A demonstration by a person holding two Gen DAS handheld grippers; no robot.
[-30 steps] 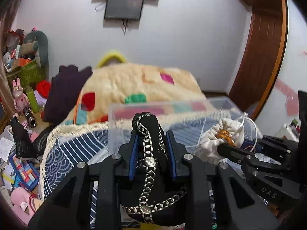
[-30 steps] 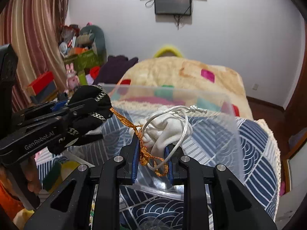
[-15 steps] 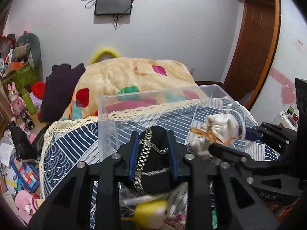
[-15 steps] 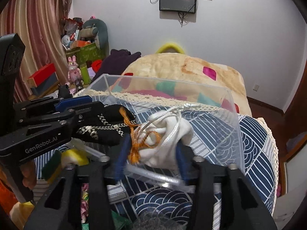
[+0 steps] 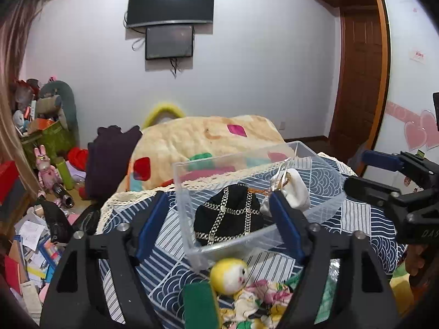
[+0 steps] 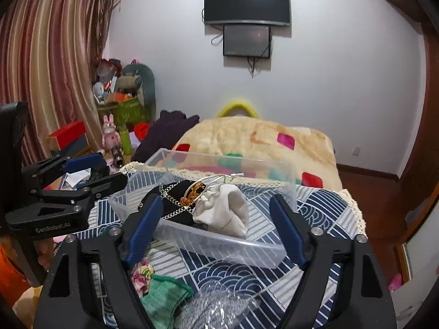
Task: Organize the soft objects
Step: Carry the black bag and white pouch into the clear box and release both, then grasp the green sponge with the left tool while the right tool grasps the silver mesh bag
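Note:
A clear plastic bin (image 5: 321, 164) stands on the blue patterned cloth (image 5: 164, 274). Inside it lie a black pouch with silver chains (image 5: 229, 219) and a white drawstring pouch (image 5: 297, 189) with an orange cord, side by side. Both show in the right wrist view too: the bin (image 6: 219, 242), the black pouch (image 6: 175, 200) and the white pouch (image 6: 227, 211). My left gripper (image 5: 219, 219) is open and empty just in front of the bin. My right gripper (image 6: 214, 224) is open and empty over the bin's near wall.
A yellow-headed doll (image 5: 230, 271) with floral fabric and a green item (image 5: 199, 301) lie near the front. A green knitted piece (image 6: 164, 298) and a silvery bag (image 6: 216, 309) lie near the right gripper. A beige blanket (image 5: 203, 142) lies behind; clutter lies on the floor at left.
Both grippers opened and let go of their pouches, which now lie in the bin. Both grippers have drawn back from the bin.

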